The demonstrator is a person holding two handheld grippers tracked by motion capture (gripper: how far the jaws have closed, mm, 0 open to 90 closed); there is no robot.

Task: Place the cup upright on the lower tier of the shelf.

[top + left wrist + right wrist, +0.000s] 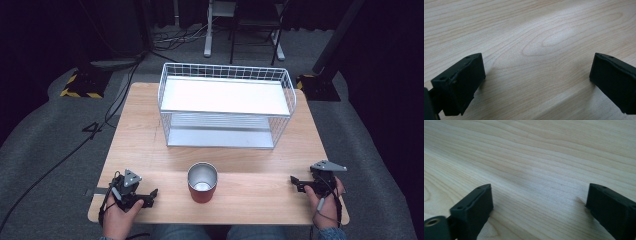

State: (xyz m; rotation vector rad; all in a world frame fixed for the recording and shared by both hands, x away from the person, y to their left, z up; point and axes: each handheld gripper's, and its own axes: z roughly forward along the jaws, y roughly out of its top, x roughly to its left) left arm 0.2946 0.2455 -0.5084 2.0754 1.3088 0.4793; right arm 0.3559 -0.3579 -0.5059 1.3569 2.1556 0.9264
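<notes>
A red cup (202, 182) with a shiny metal inside stands upright near the front middle of the wooden table (150, 140). My left gripper (152, 196) rests on the table at the front left, well left of the cup, jaws pointing toward it. In the left gripper view my left gripper (537, 80) is open, with bare wood between the jaws. My right gripper (294, 182) lies at the front right, apart from the cup. Its own view shows my right gripper (539, 207) open over bare wood.
A white wire basket rack (226, 104) with a flat white upper shelf and a lower shelf stands at the back middle of the table. Cables (75, 145) run over the grey floor at the left. Stand legs (242, 30) rise behind the table.
</notes>
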